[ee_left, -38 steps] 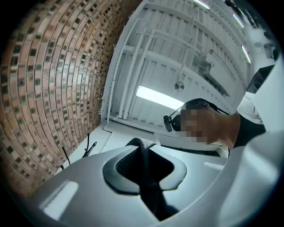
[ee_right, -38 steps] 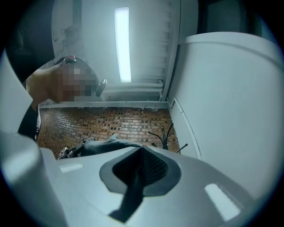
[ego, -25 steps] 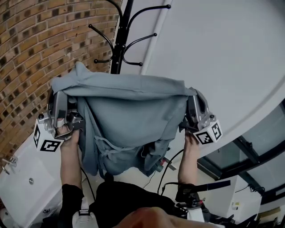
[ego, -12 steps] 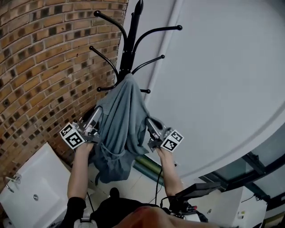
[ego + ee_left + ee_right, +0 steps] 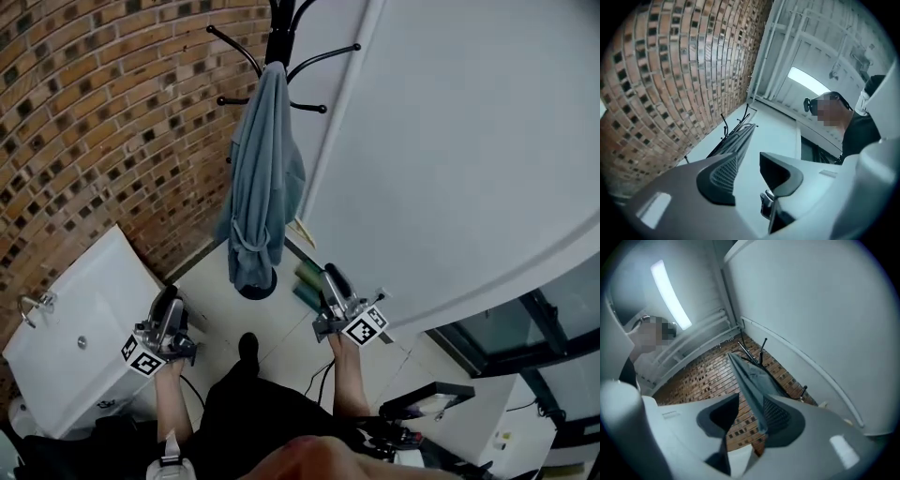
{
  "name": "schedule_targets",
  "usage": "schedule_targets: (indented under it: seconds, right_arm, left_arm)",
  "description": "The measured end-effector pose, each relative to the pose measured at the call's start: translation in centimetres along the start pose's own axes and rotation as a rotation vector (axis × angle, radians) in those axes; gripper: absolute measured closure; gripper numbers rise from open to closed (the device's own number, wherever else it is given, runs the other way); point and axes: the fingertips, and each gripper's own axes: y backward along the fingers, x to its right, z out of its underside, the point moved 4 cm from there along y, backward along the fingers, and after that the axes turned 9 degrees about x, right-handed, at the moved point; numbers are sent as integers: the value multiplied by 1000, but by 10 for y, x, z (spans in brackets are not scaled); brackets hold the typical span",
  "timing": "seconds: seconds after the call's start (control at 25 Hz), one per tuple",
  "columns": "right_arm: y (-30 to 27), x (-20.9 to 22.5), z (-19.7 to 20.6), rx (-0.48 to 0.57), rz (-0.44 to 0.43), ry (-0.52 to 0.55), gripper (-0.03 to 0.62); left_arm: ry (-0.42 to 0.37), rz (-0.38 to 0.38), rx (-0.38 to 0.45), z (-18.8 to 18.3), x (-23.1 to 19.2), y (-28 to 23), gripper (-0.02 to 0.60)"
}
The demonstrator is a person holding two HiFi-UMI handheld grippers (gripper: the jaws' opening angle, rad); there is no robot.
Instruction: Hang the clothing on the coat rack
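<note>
Brick wall (image 5: 94, 141), clothing (image 5: 262, 178) on coat rack (image 5: 278, 37); clear of opening jaws

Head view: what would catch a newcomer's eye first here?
The grey-blue cloth garment hangs from a hook of the black metal coat rack, top centre, beside the red brick wall on the left. Below it, the left gripper and the right gripper are apart from it, jaws opening with nothing between them.

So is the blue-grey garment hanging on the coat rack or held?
Hanging. The garment drapes from a hook of the coat rack; the left hand-held gripper and right hand-held gripper sit below it, jaws opening, empty.
</note>
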Motion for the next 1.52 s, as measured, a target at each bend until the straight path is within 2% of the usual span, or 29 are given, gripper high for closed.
schedule_targets:
  seconds: [0.08,0.16,0.24,0.36,0.48,0.6,0.64,0.72,0.84,0.92,1.04,1.16,1.28,1.4,1.52]
  right_arm:
    - [36,-29,28,-48,-31,-53,449]
    - [55,-56,47,-86,-65,-105,481]
    - [68,-85,62,-116,-103,-165,497]
    - [87,-132,88,-196,-155,-227,516]
    - [112,-165,117,-299,-134,-250,517]
    - [135,-193,140,-348,-93,-281,525]
    - [142,-203,146,-353,-81,-286,532]
    - [152,-223,154,-349,-58,-281,542]
    - [168,-260,163,-303,-16,-295,549]
    - [182,-292,170,-284,-5,-289,549]
    - [214,-337,196,-319,8,-281,554]
    - [239,-360,224,-363,53,-314,562]
    - [244,-378,235,-397,40,-309,571]
    - [228,-390,240,-436,-18,-273,571]
    - [219,-402,239,-472,-76,-241,571]
  left_arm:
    - [-7,-51,-23,-1,32,50,455]
    - [-15,-27,10,-12,59,72,507]
    - [-10,50,86,-29,83,76,562]
    - [-20,206,178,-58,124,66,581]
    - [5,324,248,-78,157,63,581]
    - [84,376,300,-94,174,75,549]
    - [89,385,302,-100,176,82,525]
    - [109,420,298,-112,182,99,525]
    - [223,455,299,-125,190,134,580]
    - [298,442,307,-125,186,157,580]
    - [413,436,330,-113,178,192,580]
    - [515,453,390,-114,180,211,580]
    - [485,491,401,-130,196,224,580]
    - [434,520,405,-153,199,233,580]
    - [386,517,435,-168,206,240,580]
